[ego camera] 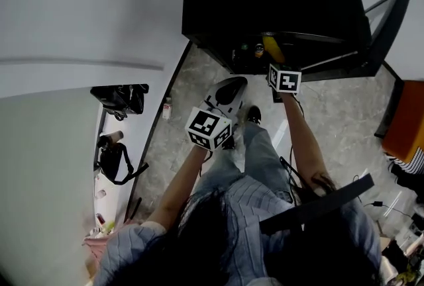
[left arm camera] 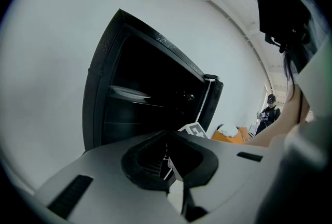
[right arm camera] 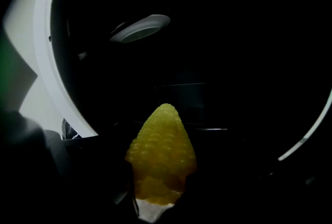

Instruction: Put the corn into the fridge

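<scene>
**Much lost to the dark and the frame edges**

The right gripper (right arm camera: 161,189) has its jaws closed on the corn (right arm camera: 162,153), but they show only as black shapes on black, and the cob's lower end is buried between them. Past the corn's tip the fridge (right arm camera: 249,62) is too dark to read. A pale dish (right arm camera: 141,27) sits up and to the left, its kind unclear. In the head view these jaws are hidden beyond the marker cube (ego camera: 285,78). The left gripper (left arm camera: 168,163) body runs off the bottom edge. Far to its right, a person (left arm camera: 268,112) is too small to make out.
</scene>
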The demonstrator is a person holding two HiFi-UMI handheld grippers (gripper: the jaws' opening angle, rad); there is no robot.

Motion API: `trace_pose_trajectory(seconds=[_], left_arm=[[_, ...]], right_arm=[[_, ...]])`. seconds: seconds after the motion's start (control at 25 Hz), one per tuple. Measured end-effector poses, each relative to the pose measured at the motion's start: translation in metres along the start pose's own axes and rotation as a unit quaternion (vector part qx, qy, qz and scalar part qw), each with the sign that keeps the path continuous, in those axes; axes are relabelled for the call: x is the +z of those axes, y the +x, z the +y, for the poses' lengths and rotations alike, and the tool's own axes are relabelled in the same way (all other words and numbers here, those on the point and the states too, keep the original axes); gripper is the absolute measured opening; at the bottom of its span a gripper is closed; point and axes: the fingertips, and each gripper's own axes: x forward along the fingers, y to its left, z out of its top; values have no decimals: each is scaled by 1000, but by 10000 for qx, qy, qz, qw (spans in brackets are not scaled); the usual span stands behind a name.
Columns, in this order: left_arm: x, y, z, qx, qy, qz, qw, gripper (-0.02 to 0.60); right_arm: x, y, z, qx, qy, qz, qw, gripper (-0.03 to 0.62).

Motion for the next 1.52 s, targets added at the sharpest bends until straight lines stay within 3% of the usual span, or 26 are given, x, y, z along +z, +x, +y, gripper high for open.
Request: trace_pose_trajectory(seconds=[0.68, 1.04, 1.52], left_arm=[[-24, -23, 3, 9, 3, 229, 9997, 9], [-30, -29, 12, 130, -117, 260, 9995, 9], [-39, -32, 20, 211, -176, 387, 9989, 9]], right_arm=[[24, 39, -17, -395, -229, -110, 9989, 253], [39, 63, -20, -277, 81, -256, 9993, 253], [53, 84, -22, -250, -153, -45, 9996, 253]])
